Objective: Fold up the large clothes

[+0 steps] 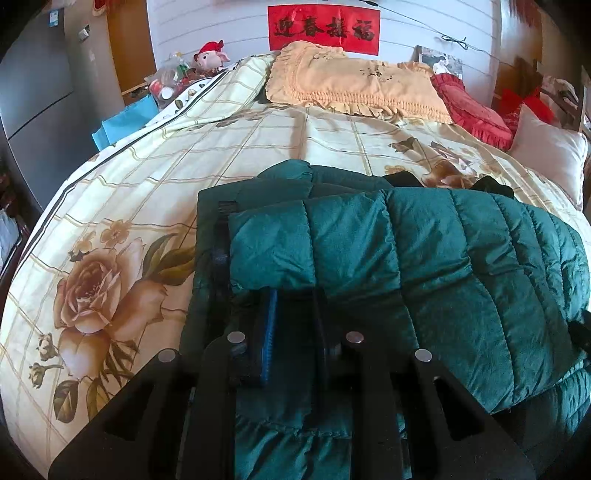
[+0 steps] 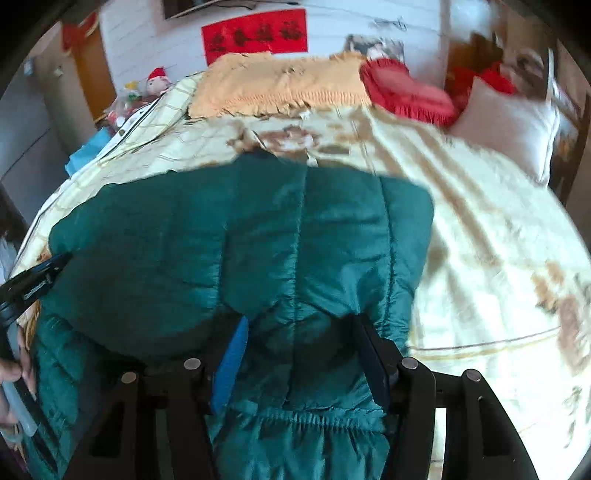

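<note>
- A dark green quilted down jacket (image 1: 424, 258) lay partly folded on a bed, spread over a cream floral bedspread (image 1: 184, 155) printed with large tan roses.
- The left gripper (image 1: 291, 306) sat at the jacket's near hem, its two fingers close together with a fold of green fabric pinched between them; a blue pad showed on the left finger (image 1: 267, 332).
- The right gripper (image 2: 299, 339) was also at the jacket's (image 2: 240, 240) near edge, by the gathered elastic hem, its fingers set wider apart with puffy fabric bulging between them; whether it truly clamped the cloth could not be told.
- In the right wrist view, much of it blurred, the left gripper (image 2: 40, 277) appeared at the jacket's left side, held by a hand (image 2: 11, 369) at the frame's edge.
- At the head of the bed lay an orange fringed pillow cover (image 1: 354, 85), a red ruffled cushion (image 1: 472, 107) beside it and a pale pink pillow (image 1: 550, 155) on the right.
- A red banner with black Chinese characters (image 1: 325, 27) hung on the white wall above.
- A plush toy in a red hat (image 1: 210, 55) sat beside the bed on the left.
</note>
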`<state>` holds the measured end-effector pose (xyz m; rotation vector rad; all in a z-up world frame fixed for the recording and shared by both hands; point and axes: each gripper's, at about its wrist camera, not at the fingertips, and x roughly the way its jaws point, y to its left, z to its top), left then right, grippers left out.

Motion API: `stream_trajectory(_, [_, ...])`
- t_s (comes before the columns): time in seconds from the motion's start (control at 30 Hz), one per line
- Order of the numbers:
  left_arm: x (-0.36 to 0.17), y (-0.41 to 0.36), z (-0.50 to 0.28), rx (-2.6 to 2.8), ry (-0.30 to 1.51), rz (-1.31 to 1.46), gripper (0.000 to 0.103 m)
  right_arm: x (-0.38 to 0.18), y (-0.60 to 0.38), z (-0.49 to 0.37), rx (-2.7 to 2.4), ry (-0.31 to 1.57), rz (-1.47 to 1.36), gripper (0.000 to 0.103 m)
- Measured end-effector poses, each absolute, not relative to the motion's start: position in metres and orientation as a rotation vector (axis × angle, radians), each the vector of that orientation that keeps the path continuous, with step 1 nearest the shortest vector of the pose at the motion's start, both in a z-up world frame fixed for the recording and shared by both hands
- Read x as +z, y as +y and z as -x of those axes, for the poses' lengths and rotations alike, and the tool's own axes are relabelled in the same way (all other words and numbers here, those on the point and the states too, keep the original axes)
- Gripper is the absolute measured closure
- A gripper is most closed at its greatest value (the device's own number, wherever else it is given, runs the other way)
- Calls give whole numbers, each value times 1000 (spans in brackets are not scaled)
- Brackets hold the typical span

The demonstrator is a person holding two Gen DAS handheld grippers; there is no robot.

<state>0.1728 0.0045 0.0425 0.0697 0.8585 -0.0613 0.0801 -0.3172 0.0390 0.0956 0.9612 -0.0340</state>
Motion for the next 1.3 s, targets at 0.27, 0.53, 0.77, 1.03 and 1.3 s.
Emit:
stream_trajectory(0.27, [41,2,-174,-56,860,-83,84,50,-307,-77,-59,951,-5,46])
stream_trajectory(0.53, [40,3,-173,-55,856,-81,84,82,-290,-65,7,869,-6,46])
stream_trajectory(0.77, [38,10,-174,-90,820,-69,84,34,-270,-88,-28,945,49,43])
stream_trajectory(1.03, [36,15,-177,-112,819,-63,84,59,-279,-72,-13,921,10,43])
stream_trajectory(1.3, [34,11,-171,-113,806,-63,84,34,-297,-74,-81,975,-2,37])
